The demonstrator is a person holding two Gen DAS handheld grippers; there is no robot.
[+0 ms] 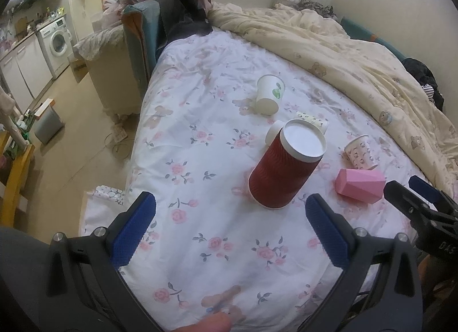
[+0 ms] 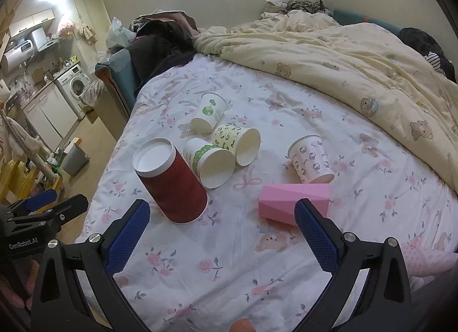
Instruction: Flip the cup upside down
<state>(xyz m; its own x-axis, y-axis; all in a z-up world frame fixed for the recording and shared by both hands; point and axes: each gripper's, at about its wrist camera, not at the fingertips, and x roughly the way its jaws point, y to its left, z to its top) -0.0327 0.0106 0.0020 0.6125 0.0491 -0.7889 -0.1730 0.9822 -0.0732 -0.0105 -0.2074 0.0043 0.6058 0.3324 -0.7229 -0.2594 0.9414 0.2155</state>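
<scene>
A red ribbed paper cup (image 1: 282,171) (image 2: 171,183) stands upside down on the floral bedsheet, white base up. A pink faceted cup (image 1: 360,185) (image 2: 292,203) lies on its side to its right. A kitty-print cup (image 1: 360,152) (image 2: 311,158) stands upside down and tilted. Three more paper cups lie on their sides: green-logo (image 1: 269,94) (image 2: 210,113), panda-print (image 2: 239,143) and green-leaf (image 2: 210,164). My left gripper (image 1: 230,214) is open and empty, just short of the red cup. My right gripper (image 2: 221,220) is open and empty, its right finger beside the pink cup.
A cream bear-print duvet (image 1: 343,45) (image 2: 343,60) is bunched along the back and right of the bed. Dark clothes (image 1: 177,5) pile at the bed's far left corner. The floor, a grey bin (image 1: 47,123) and a washing machine (image 1: 57,43) lie off the bed's left edge.
</scene>
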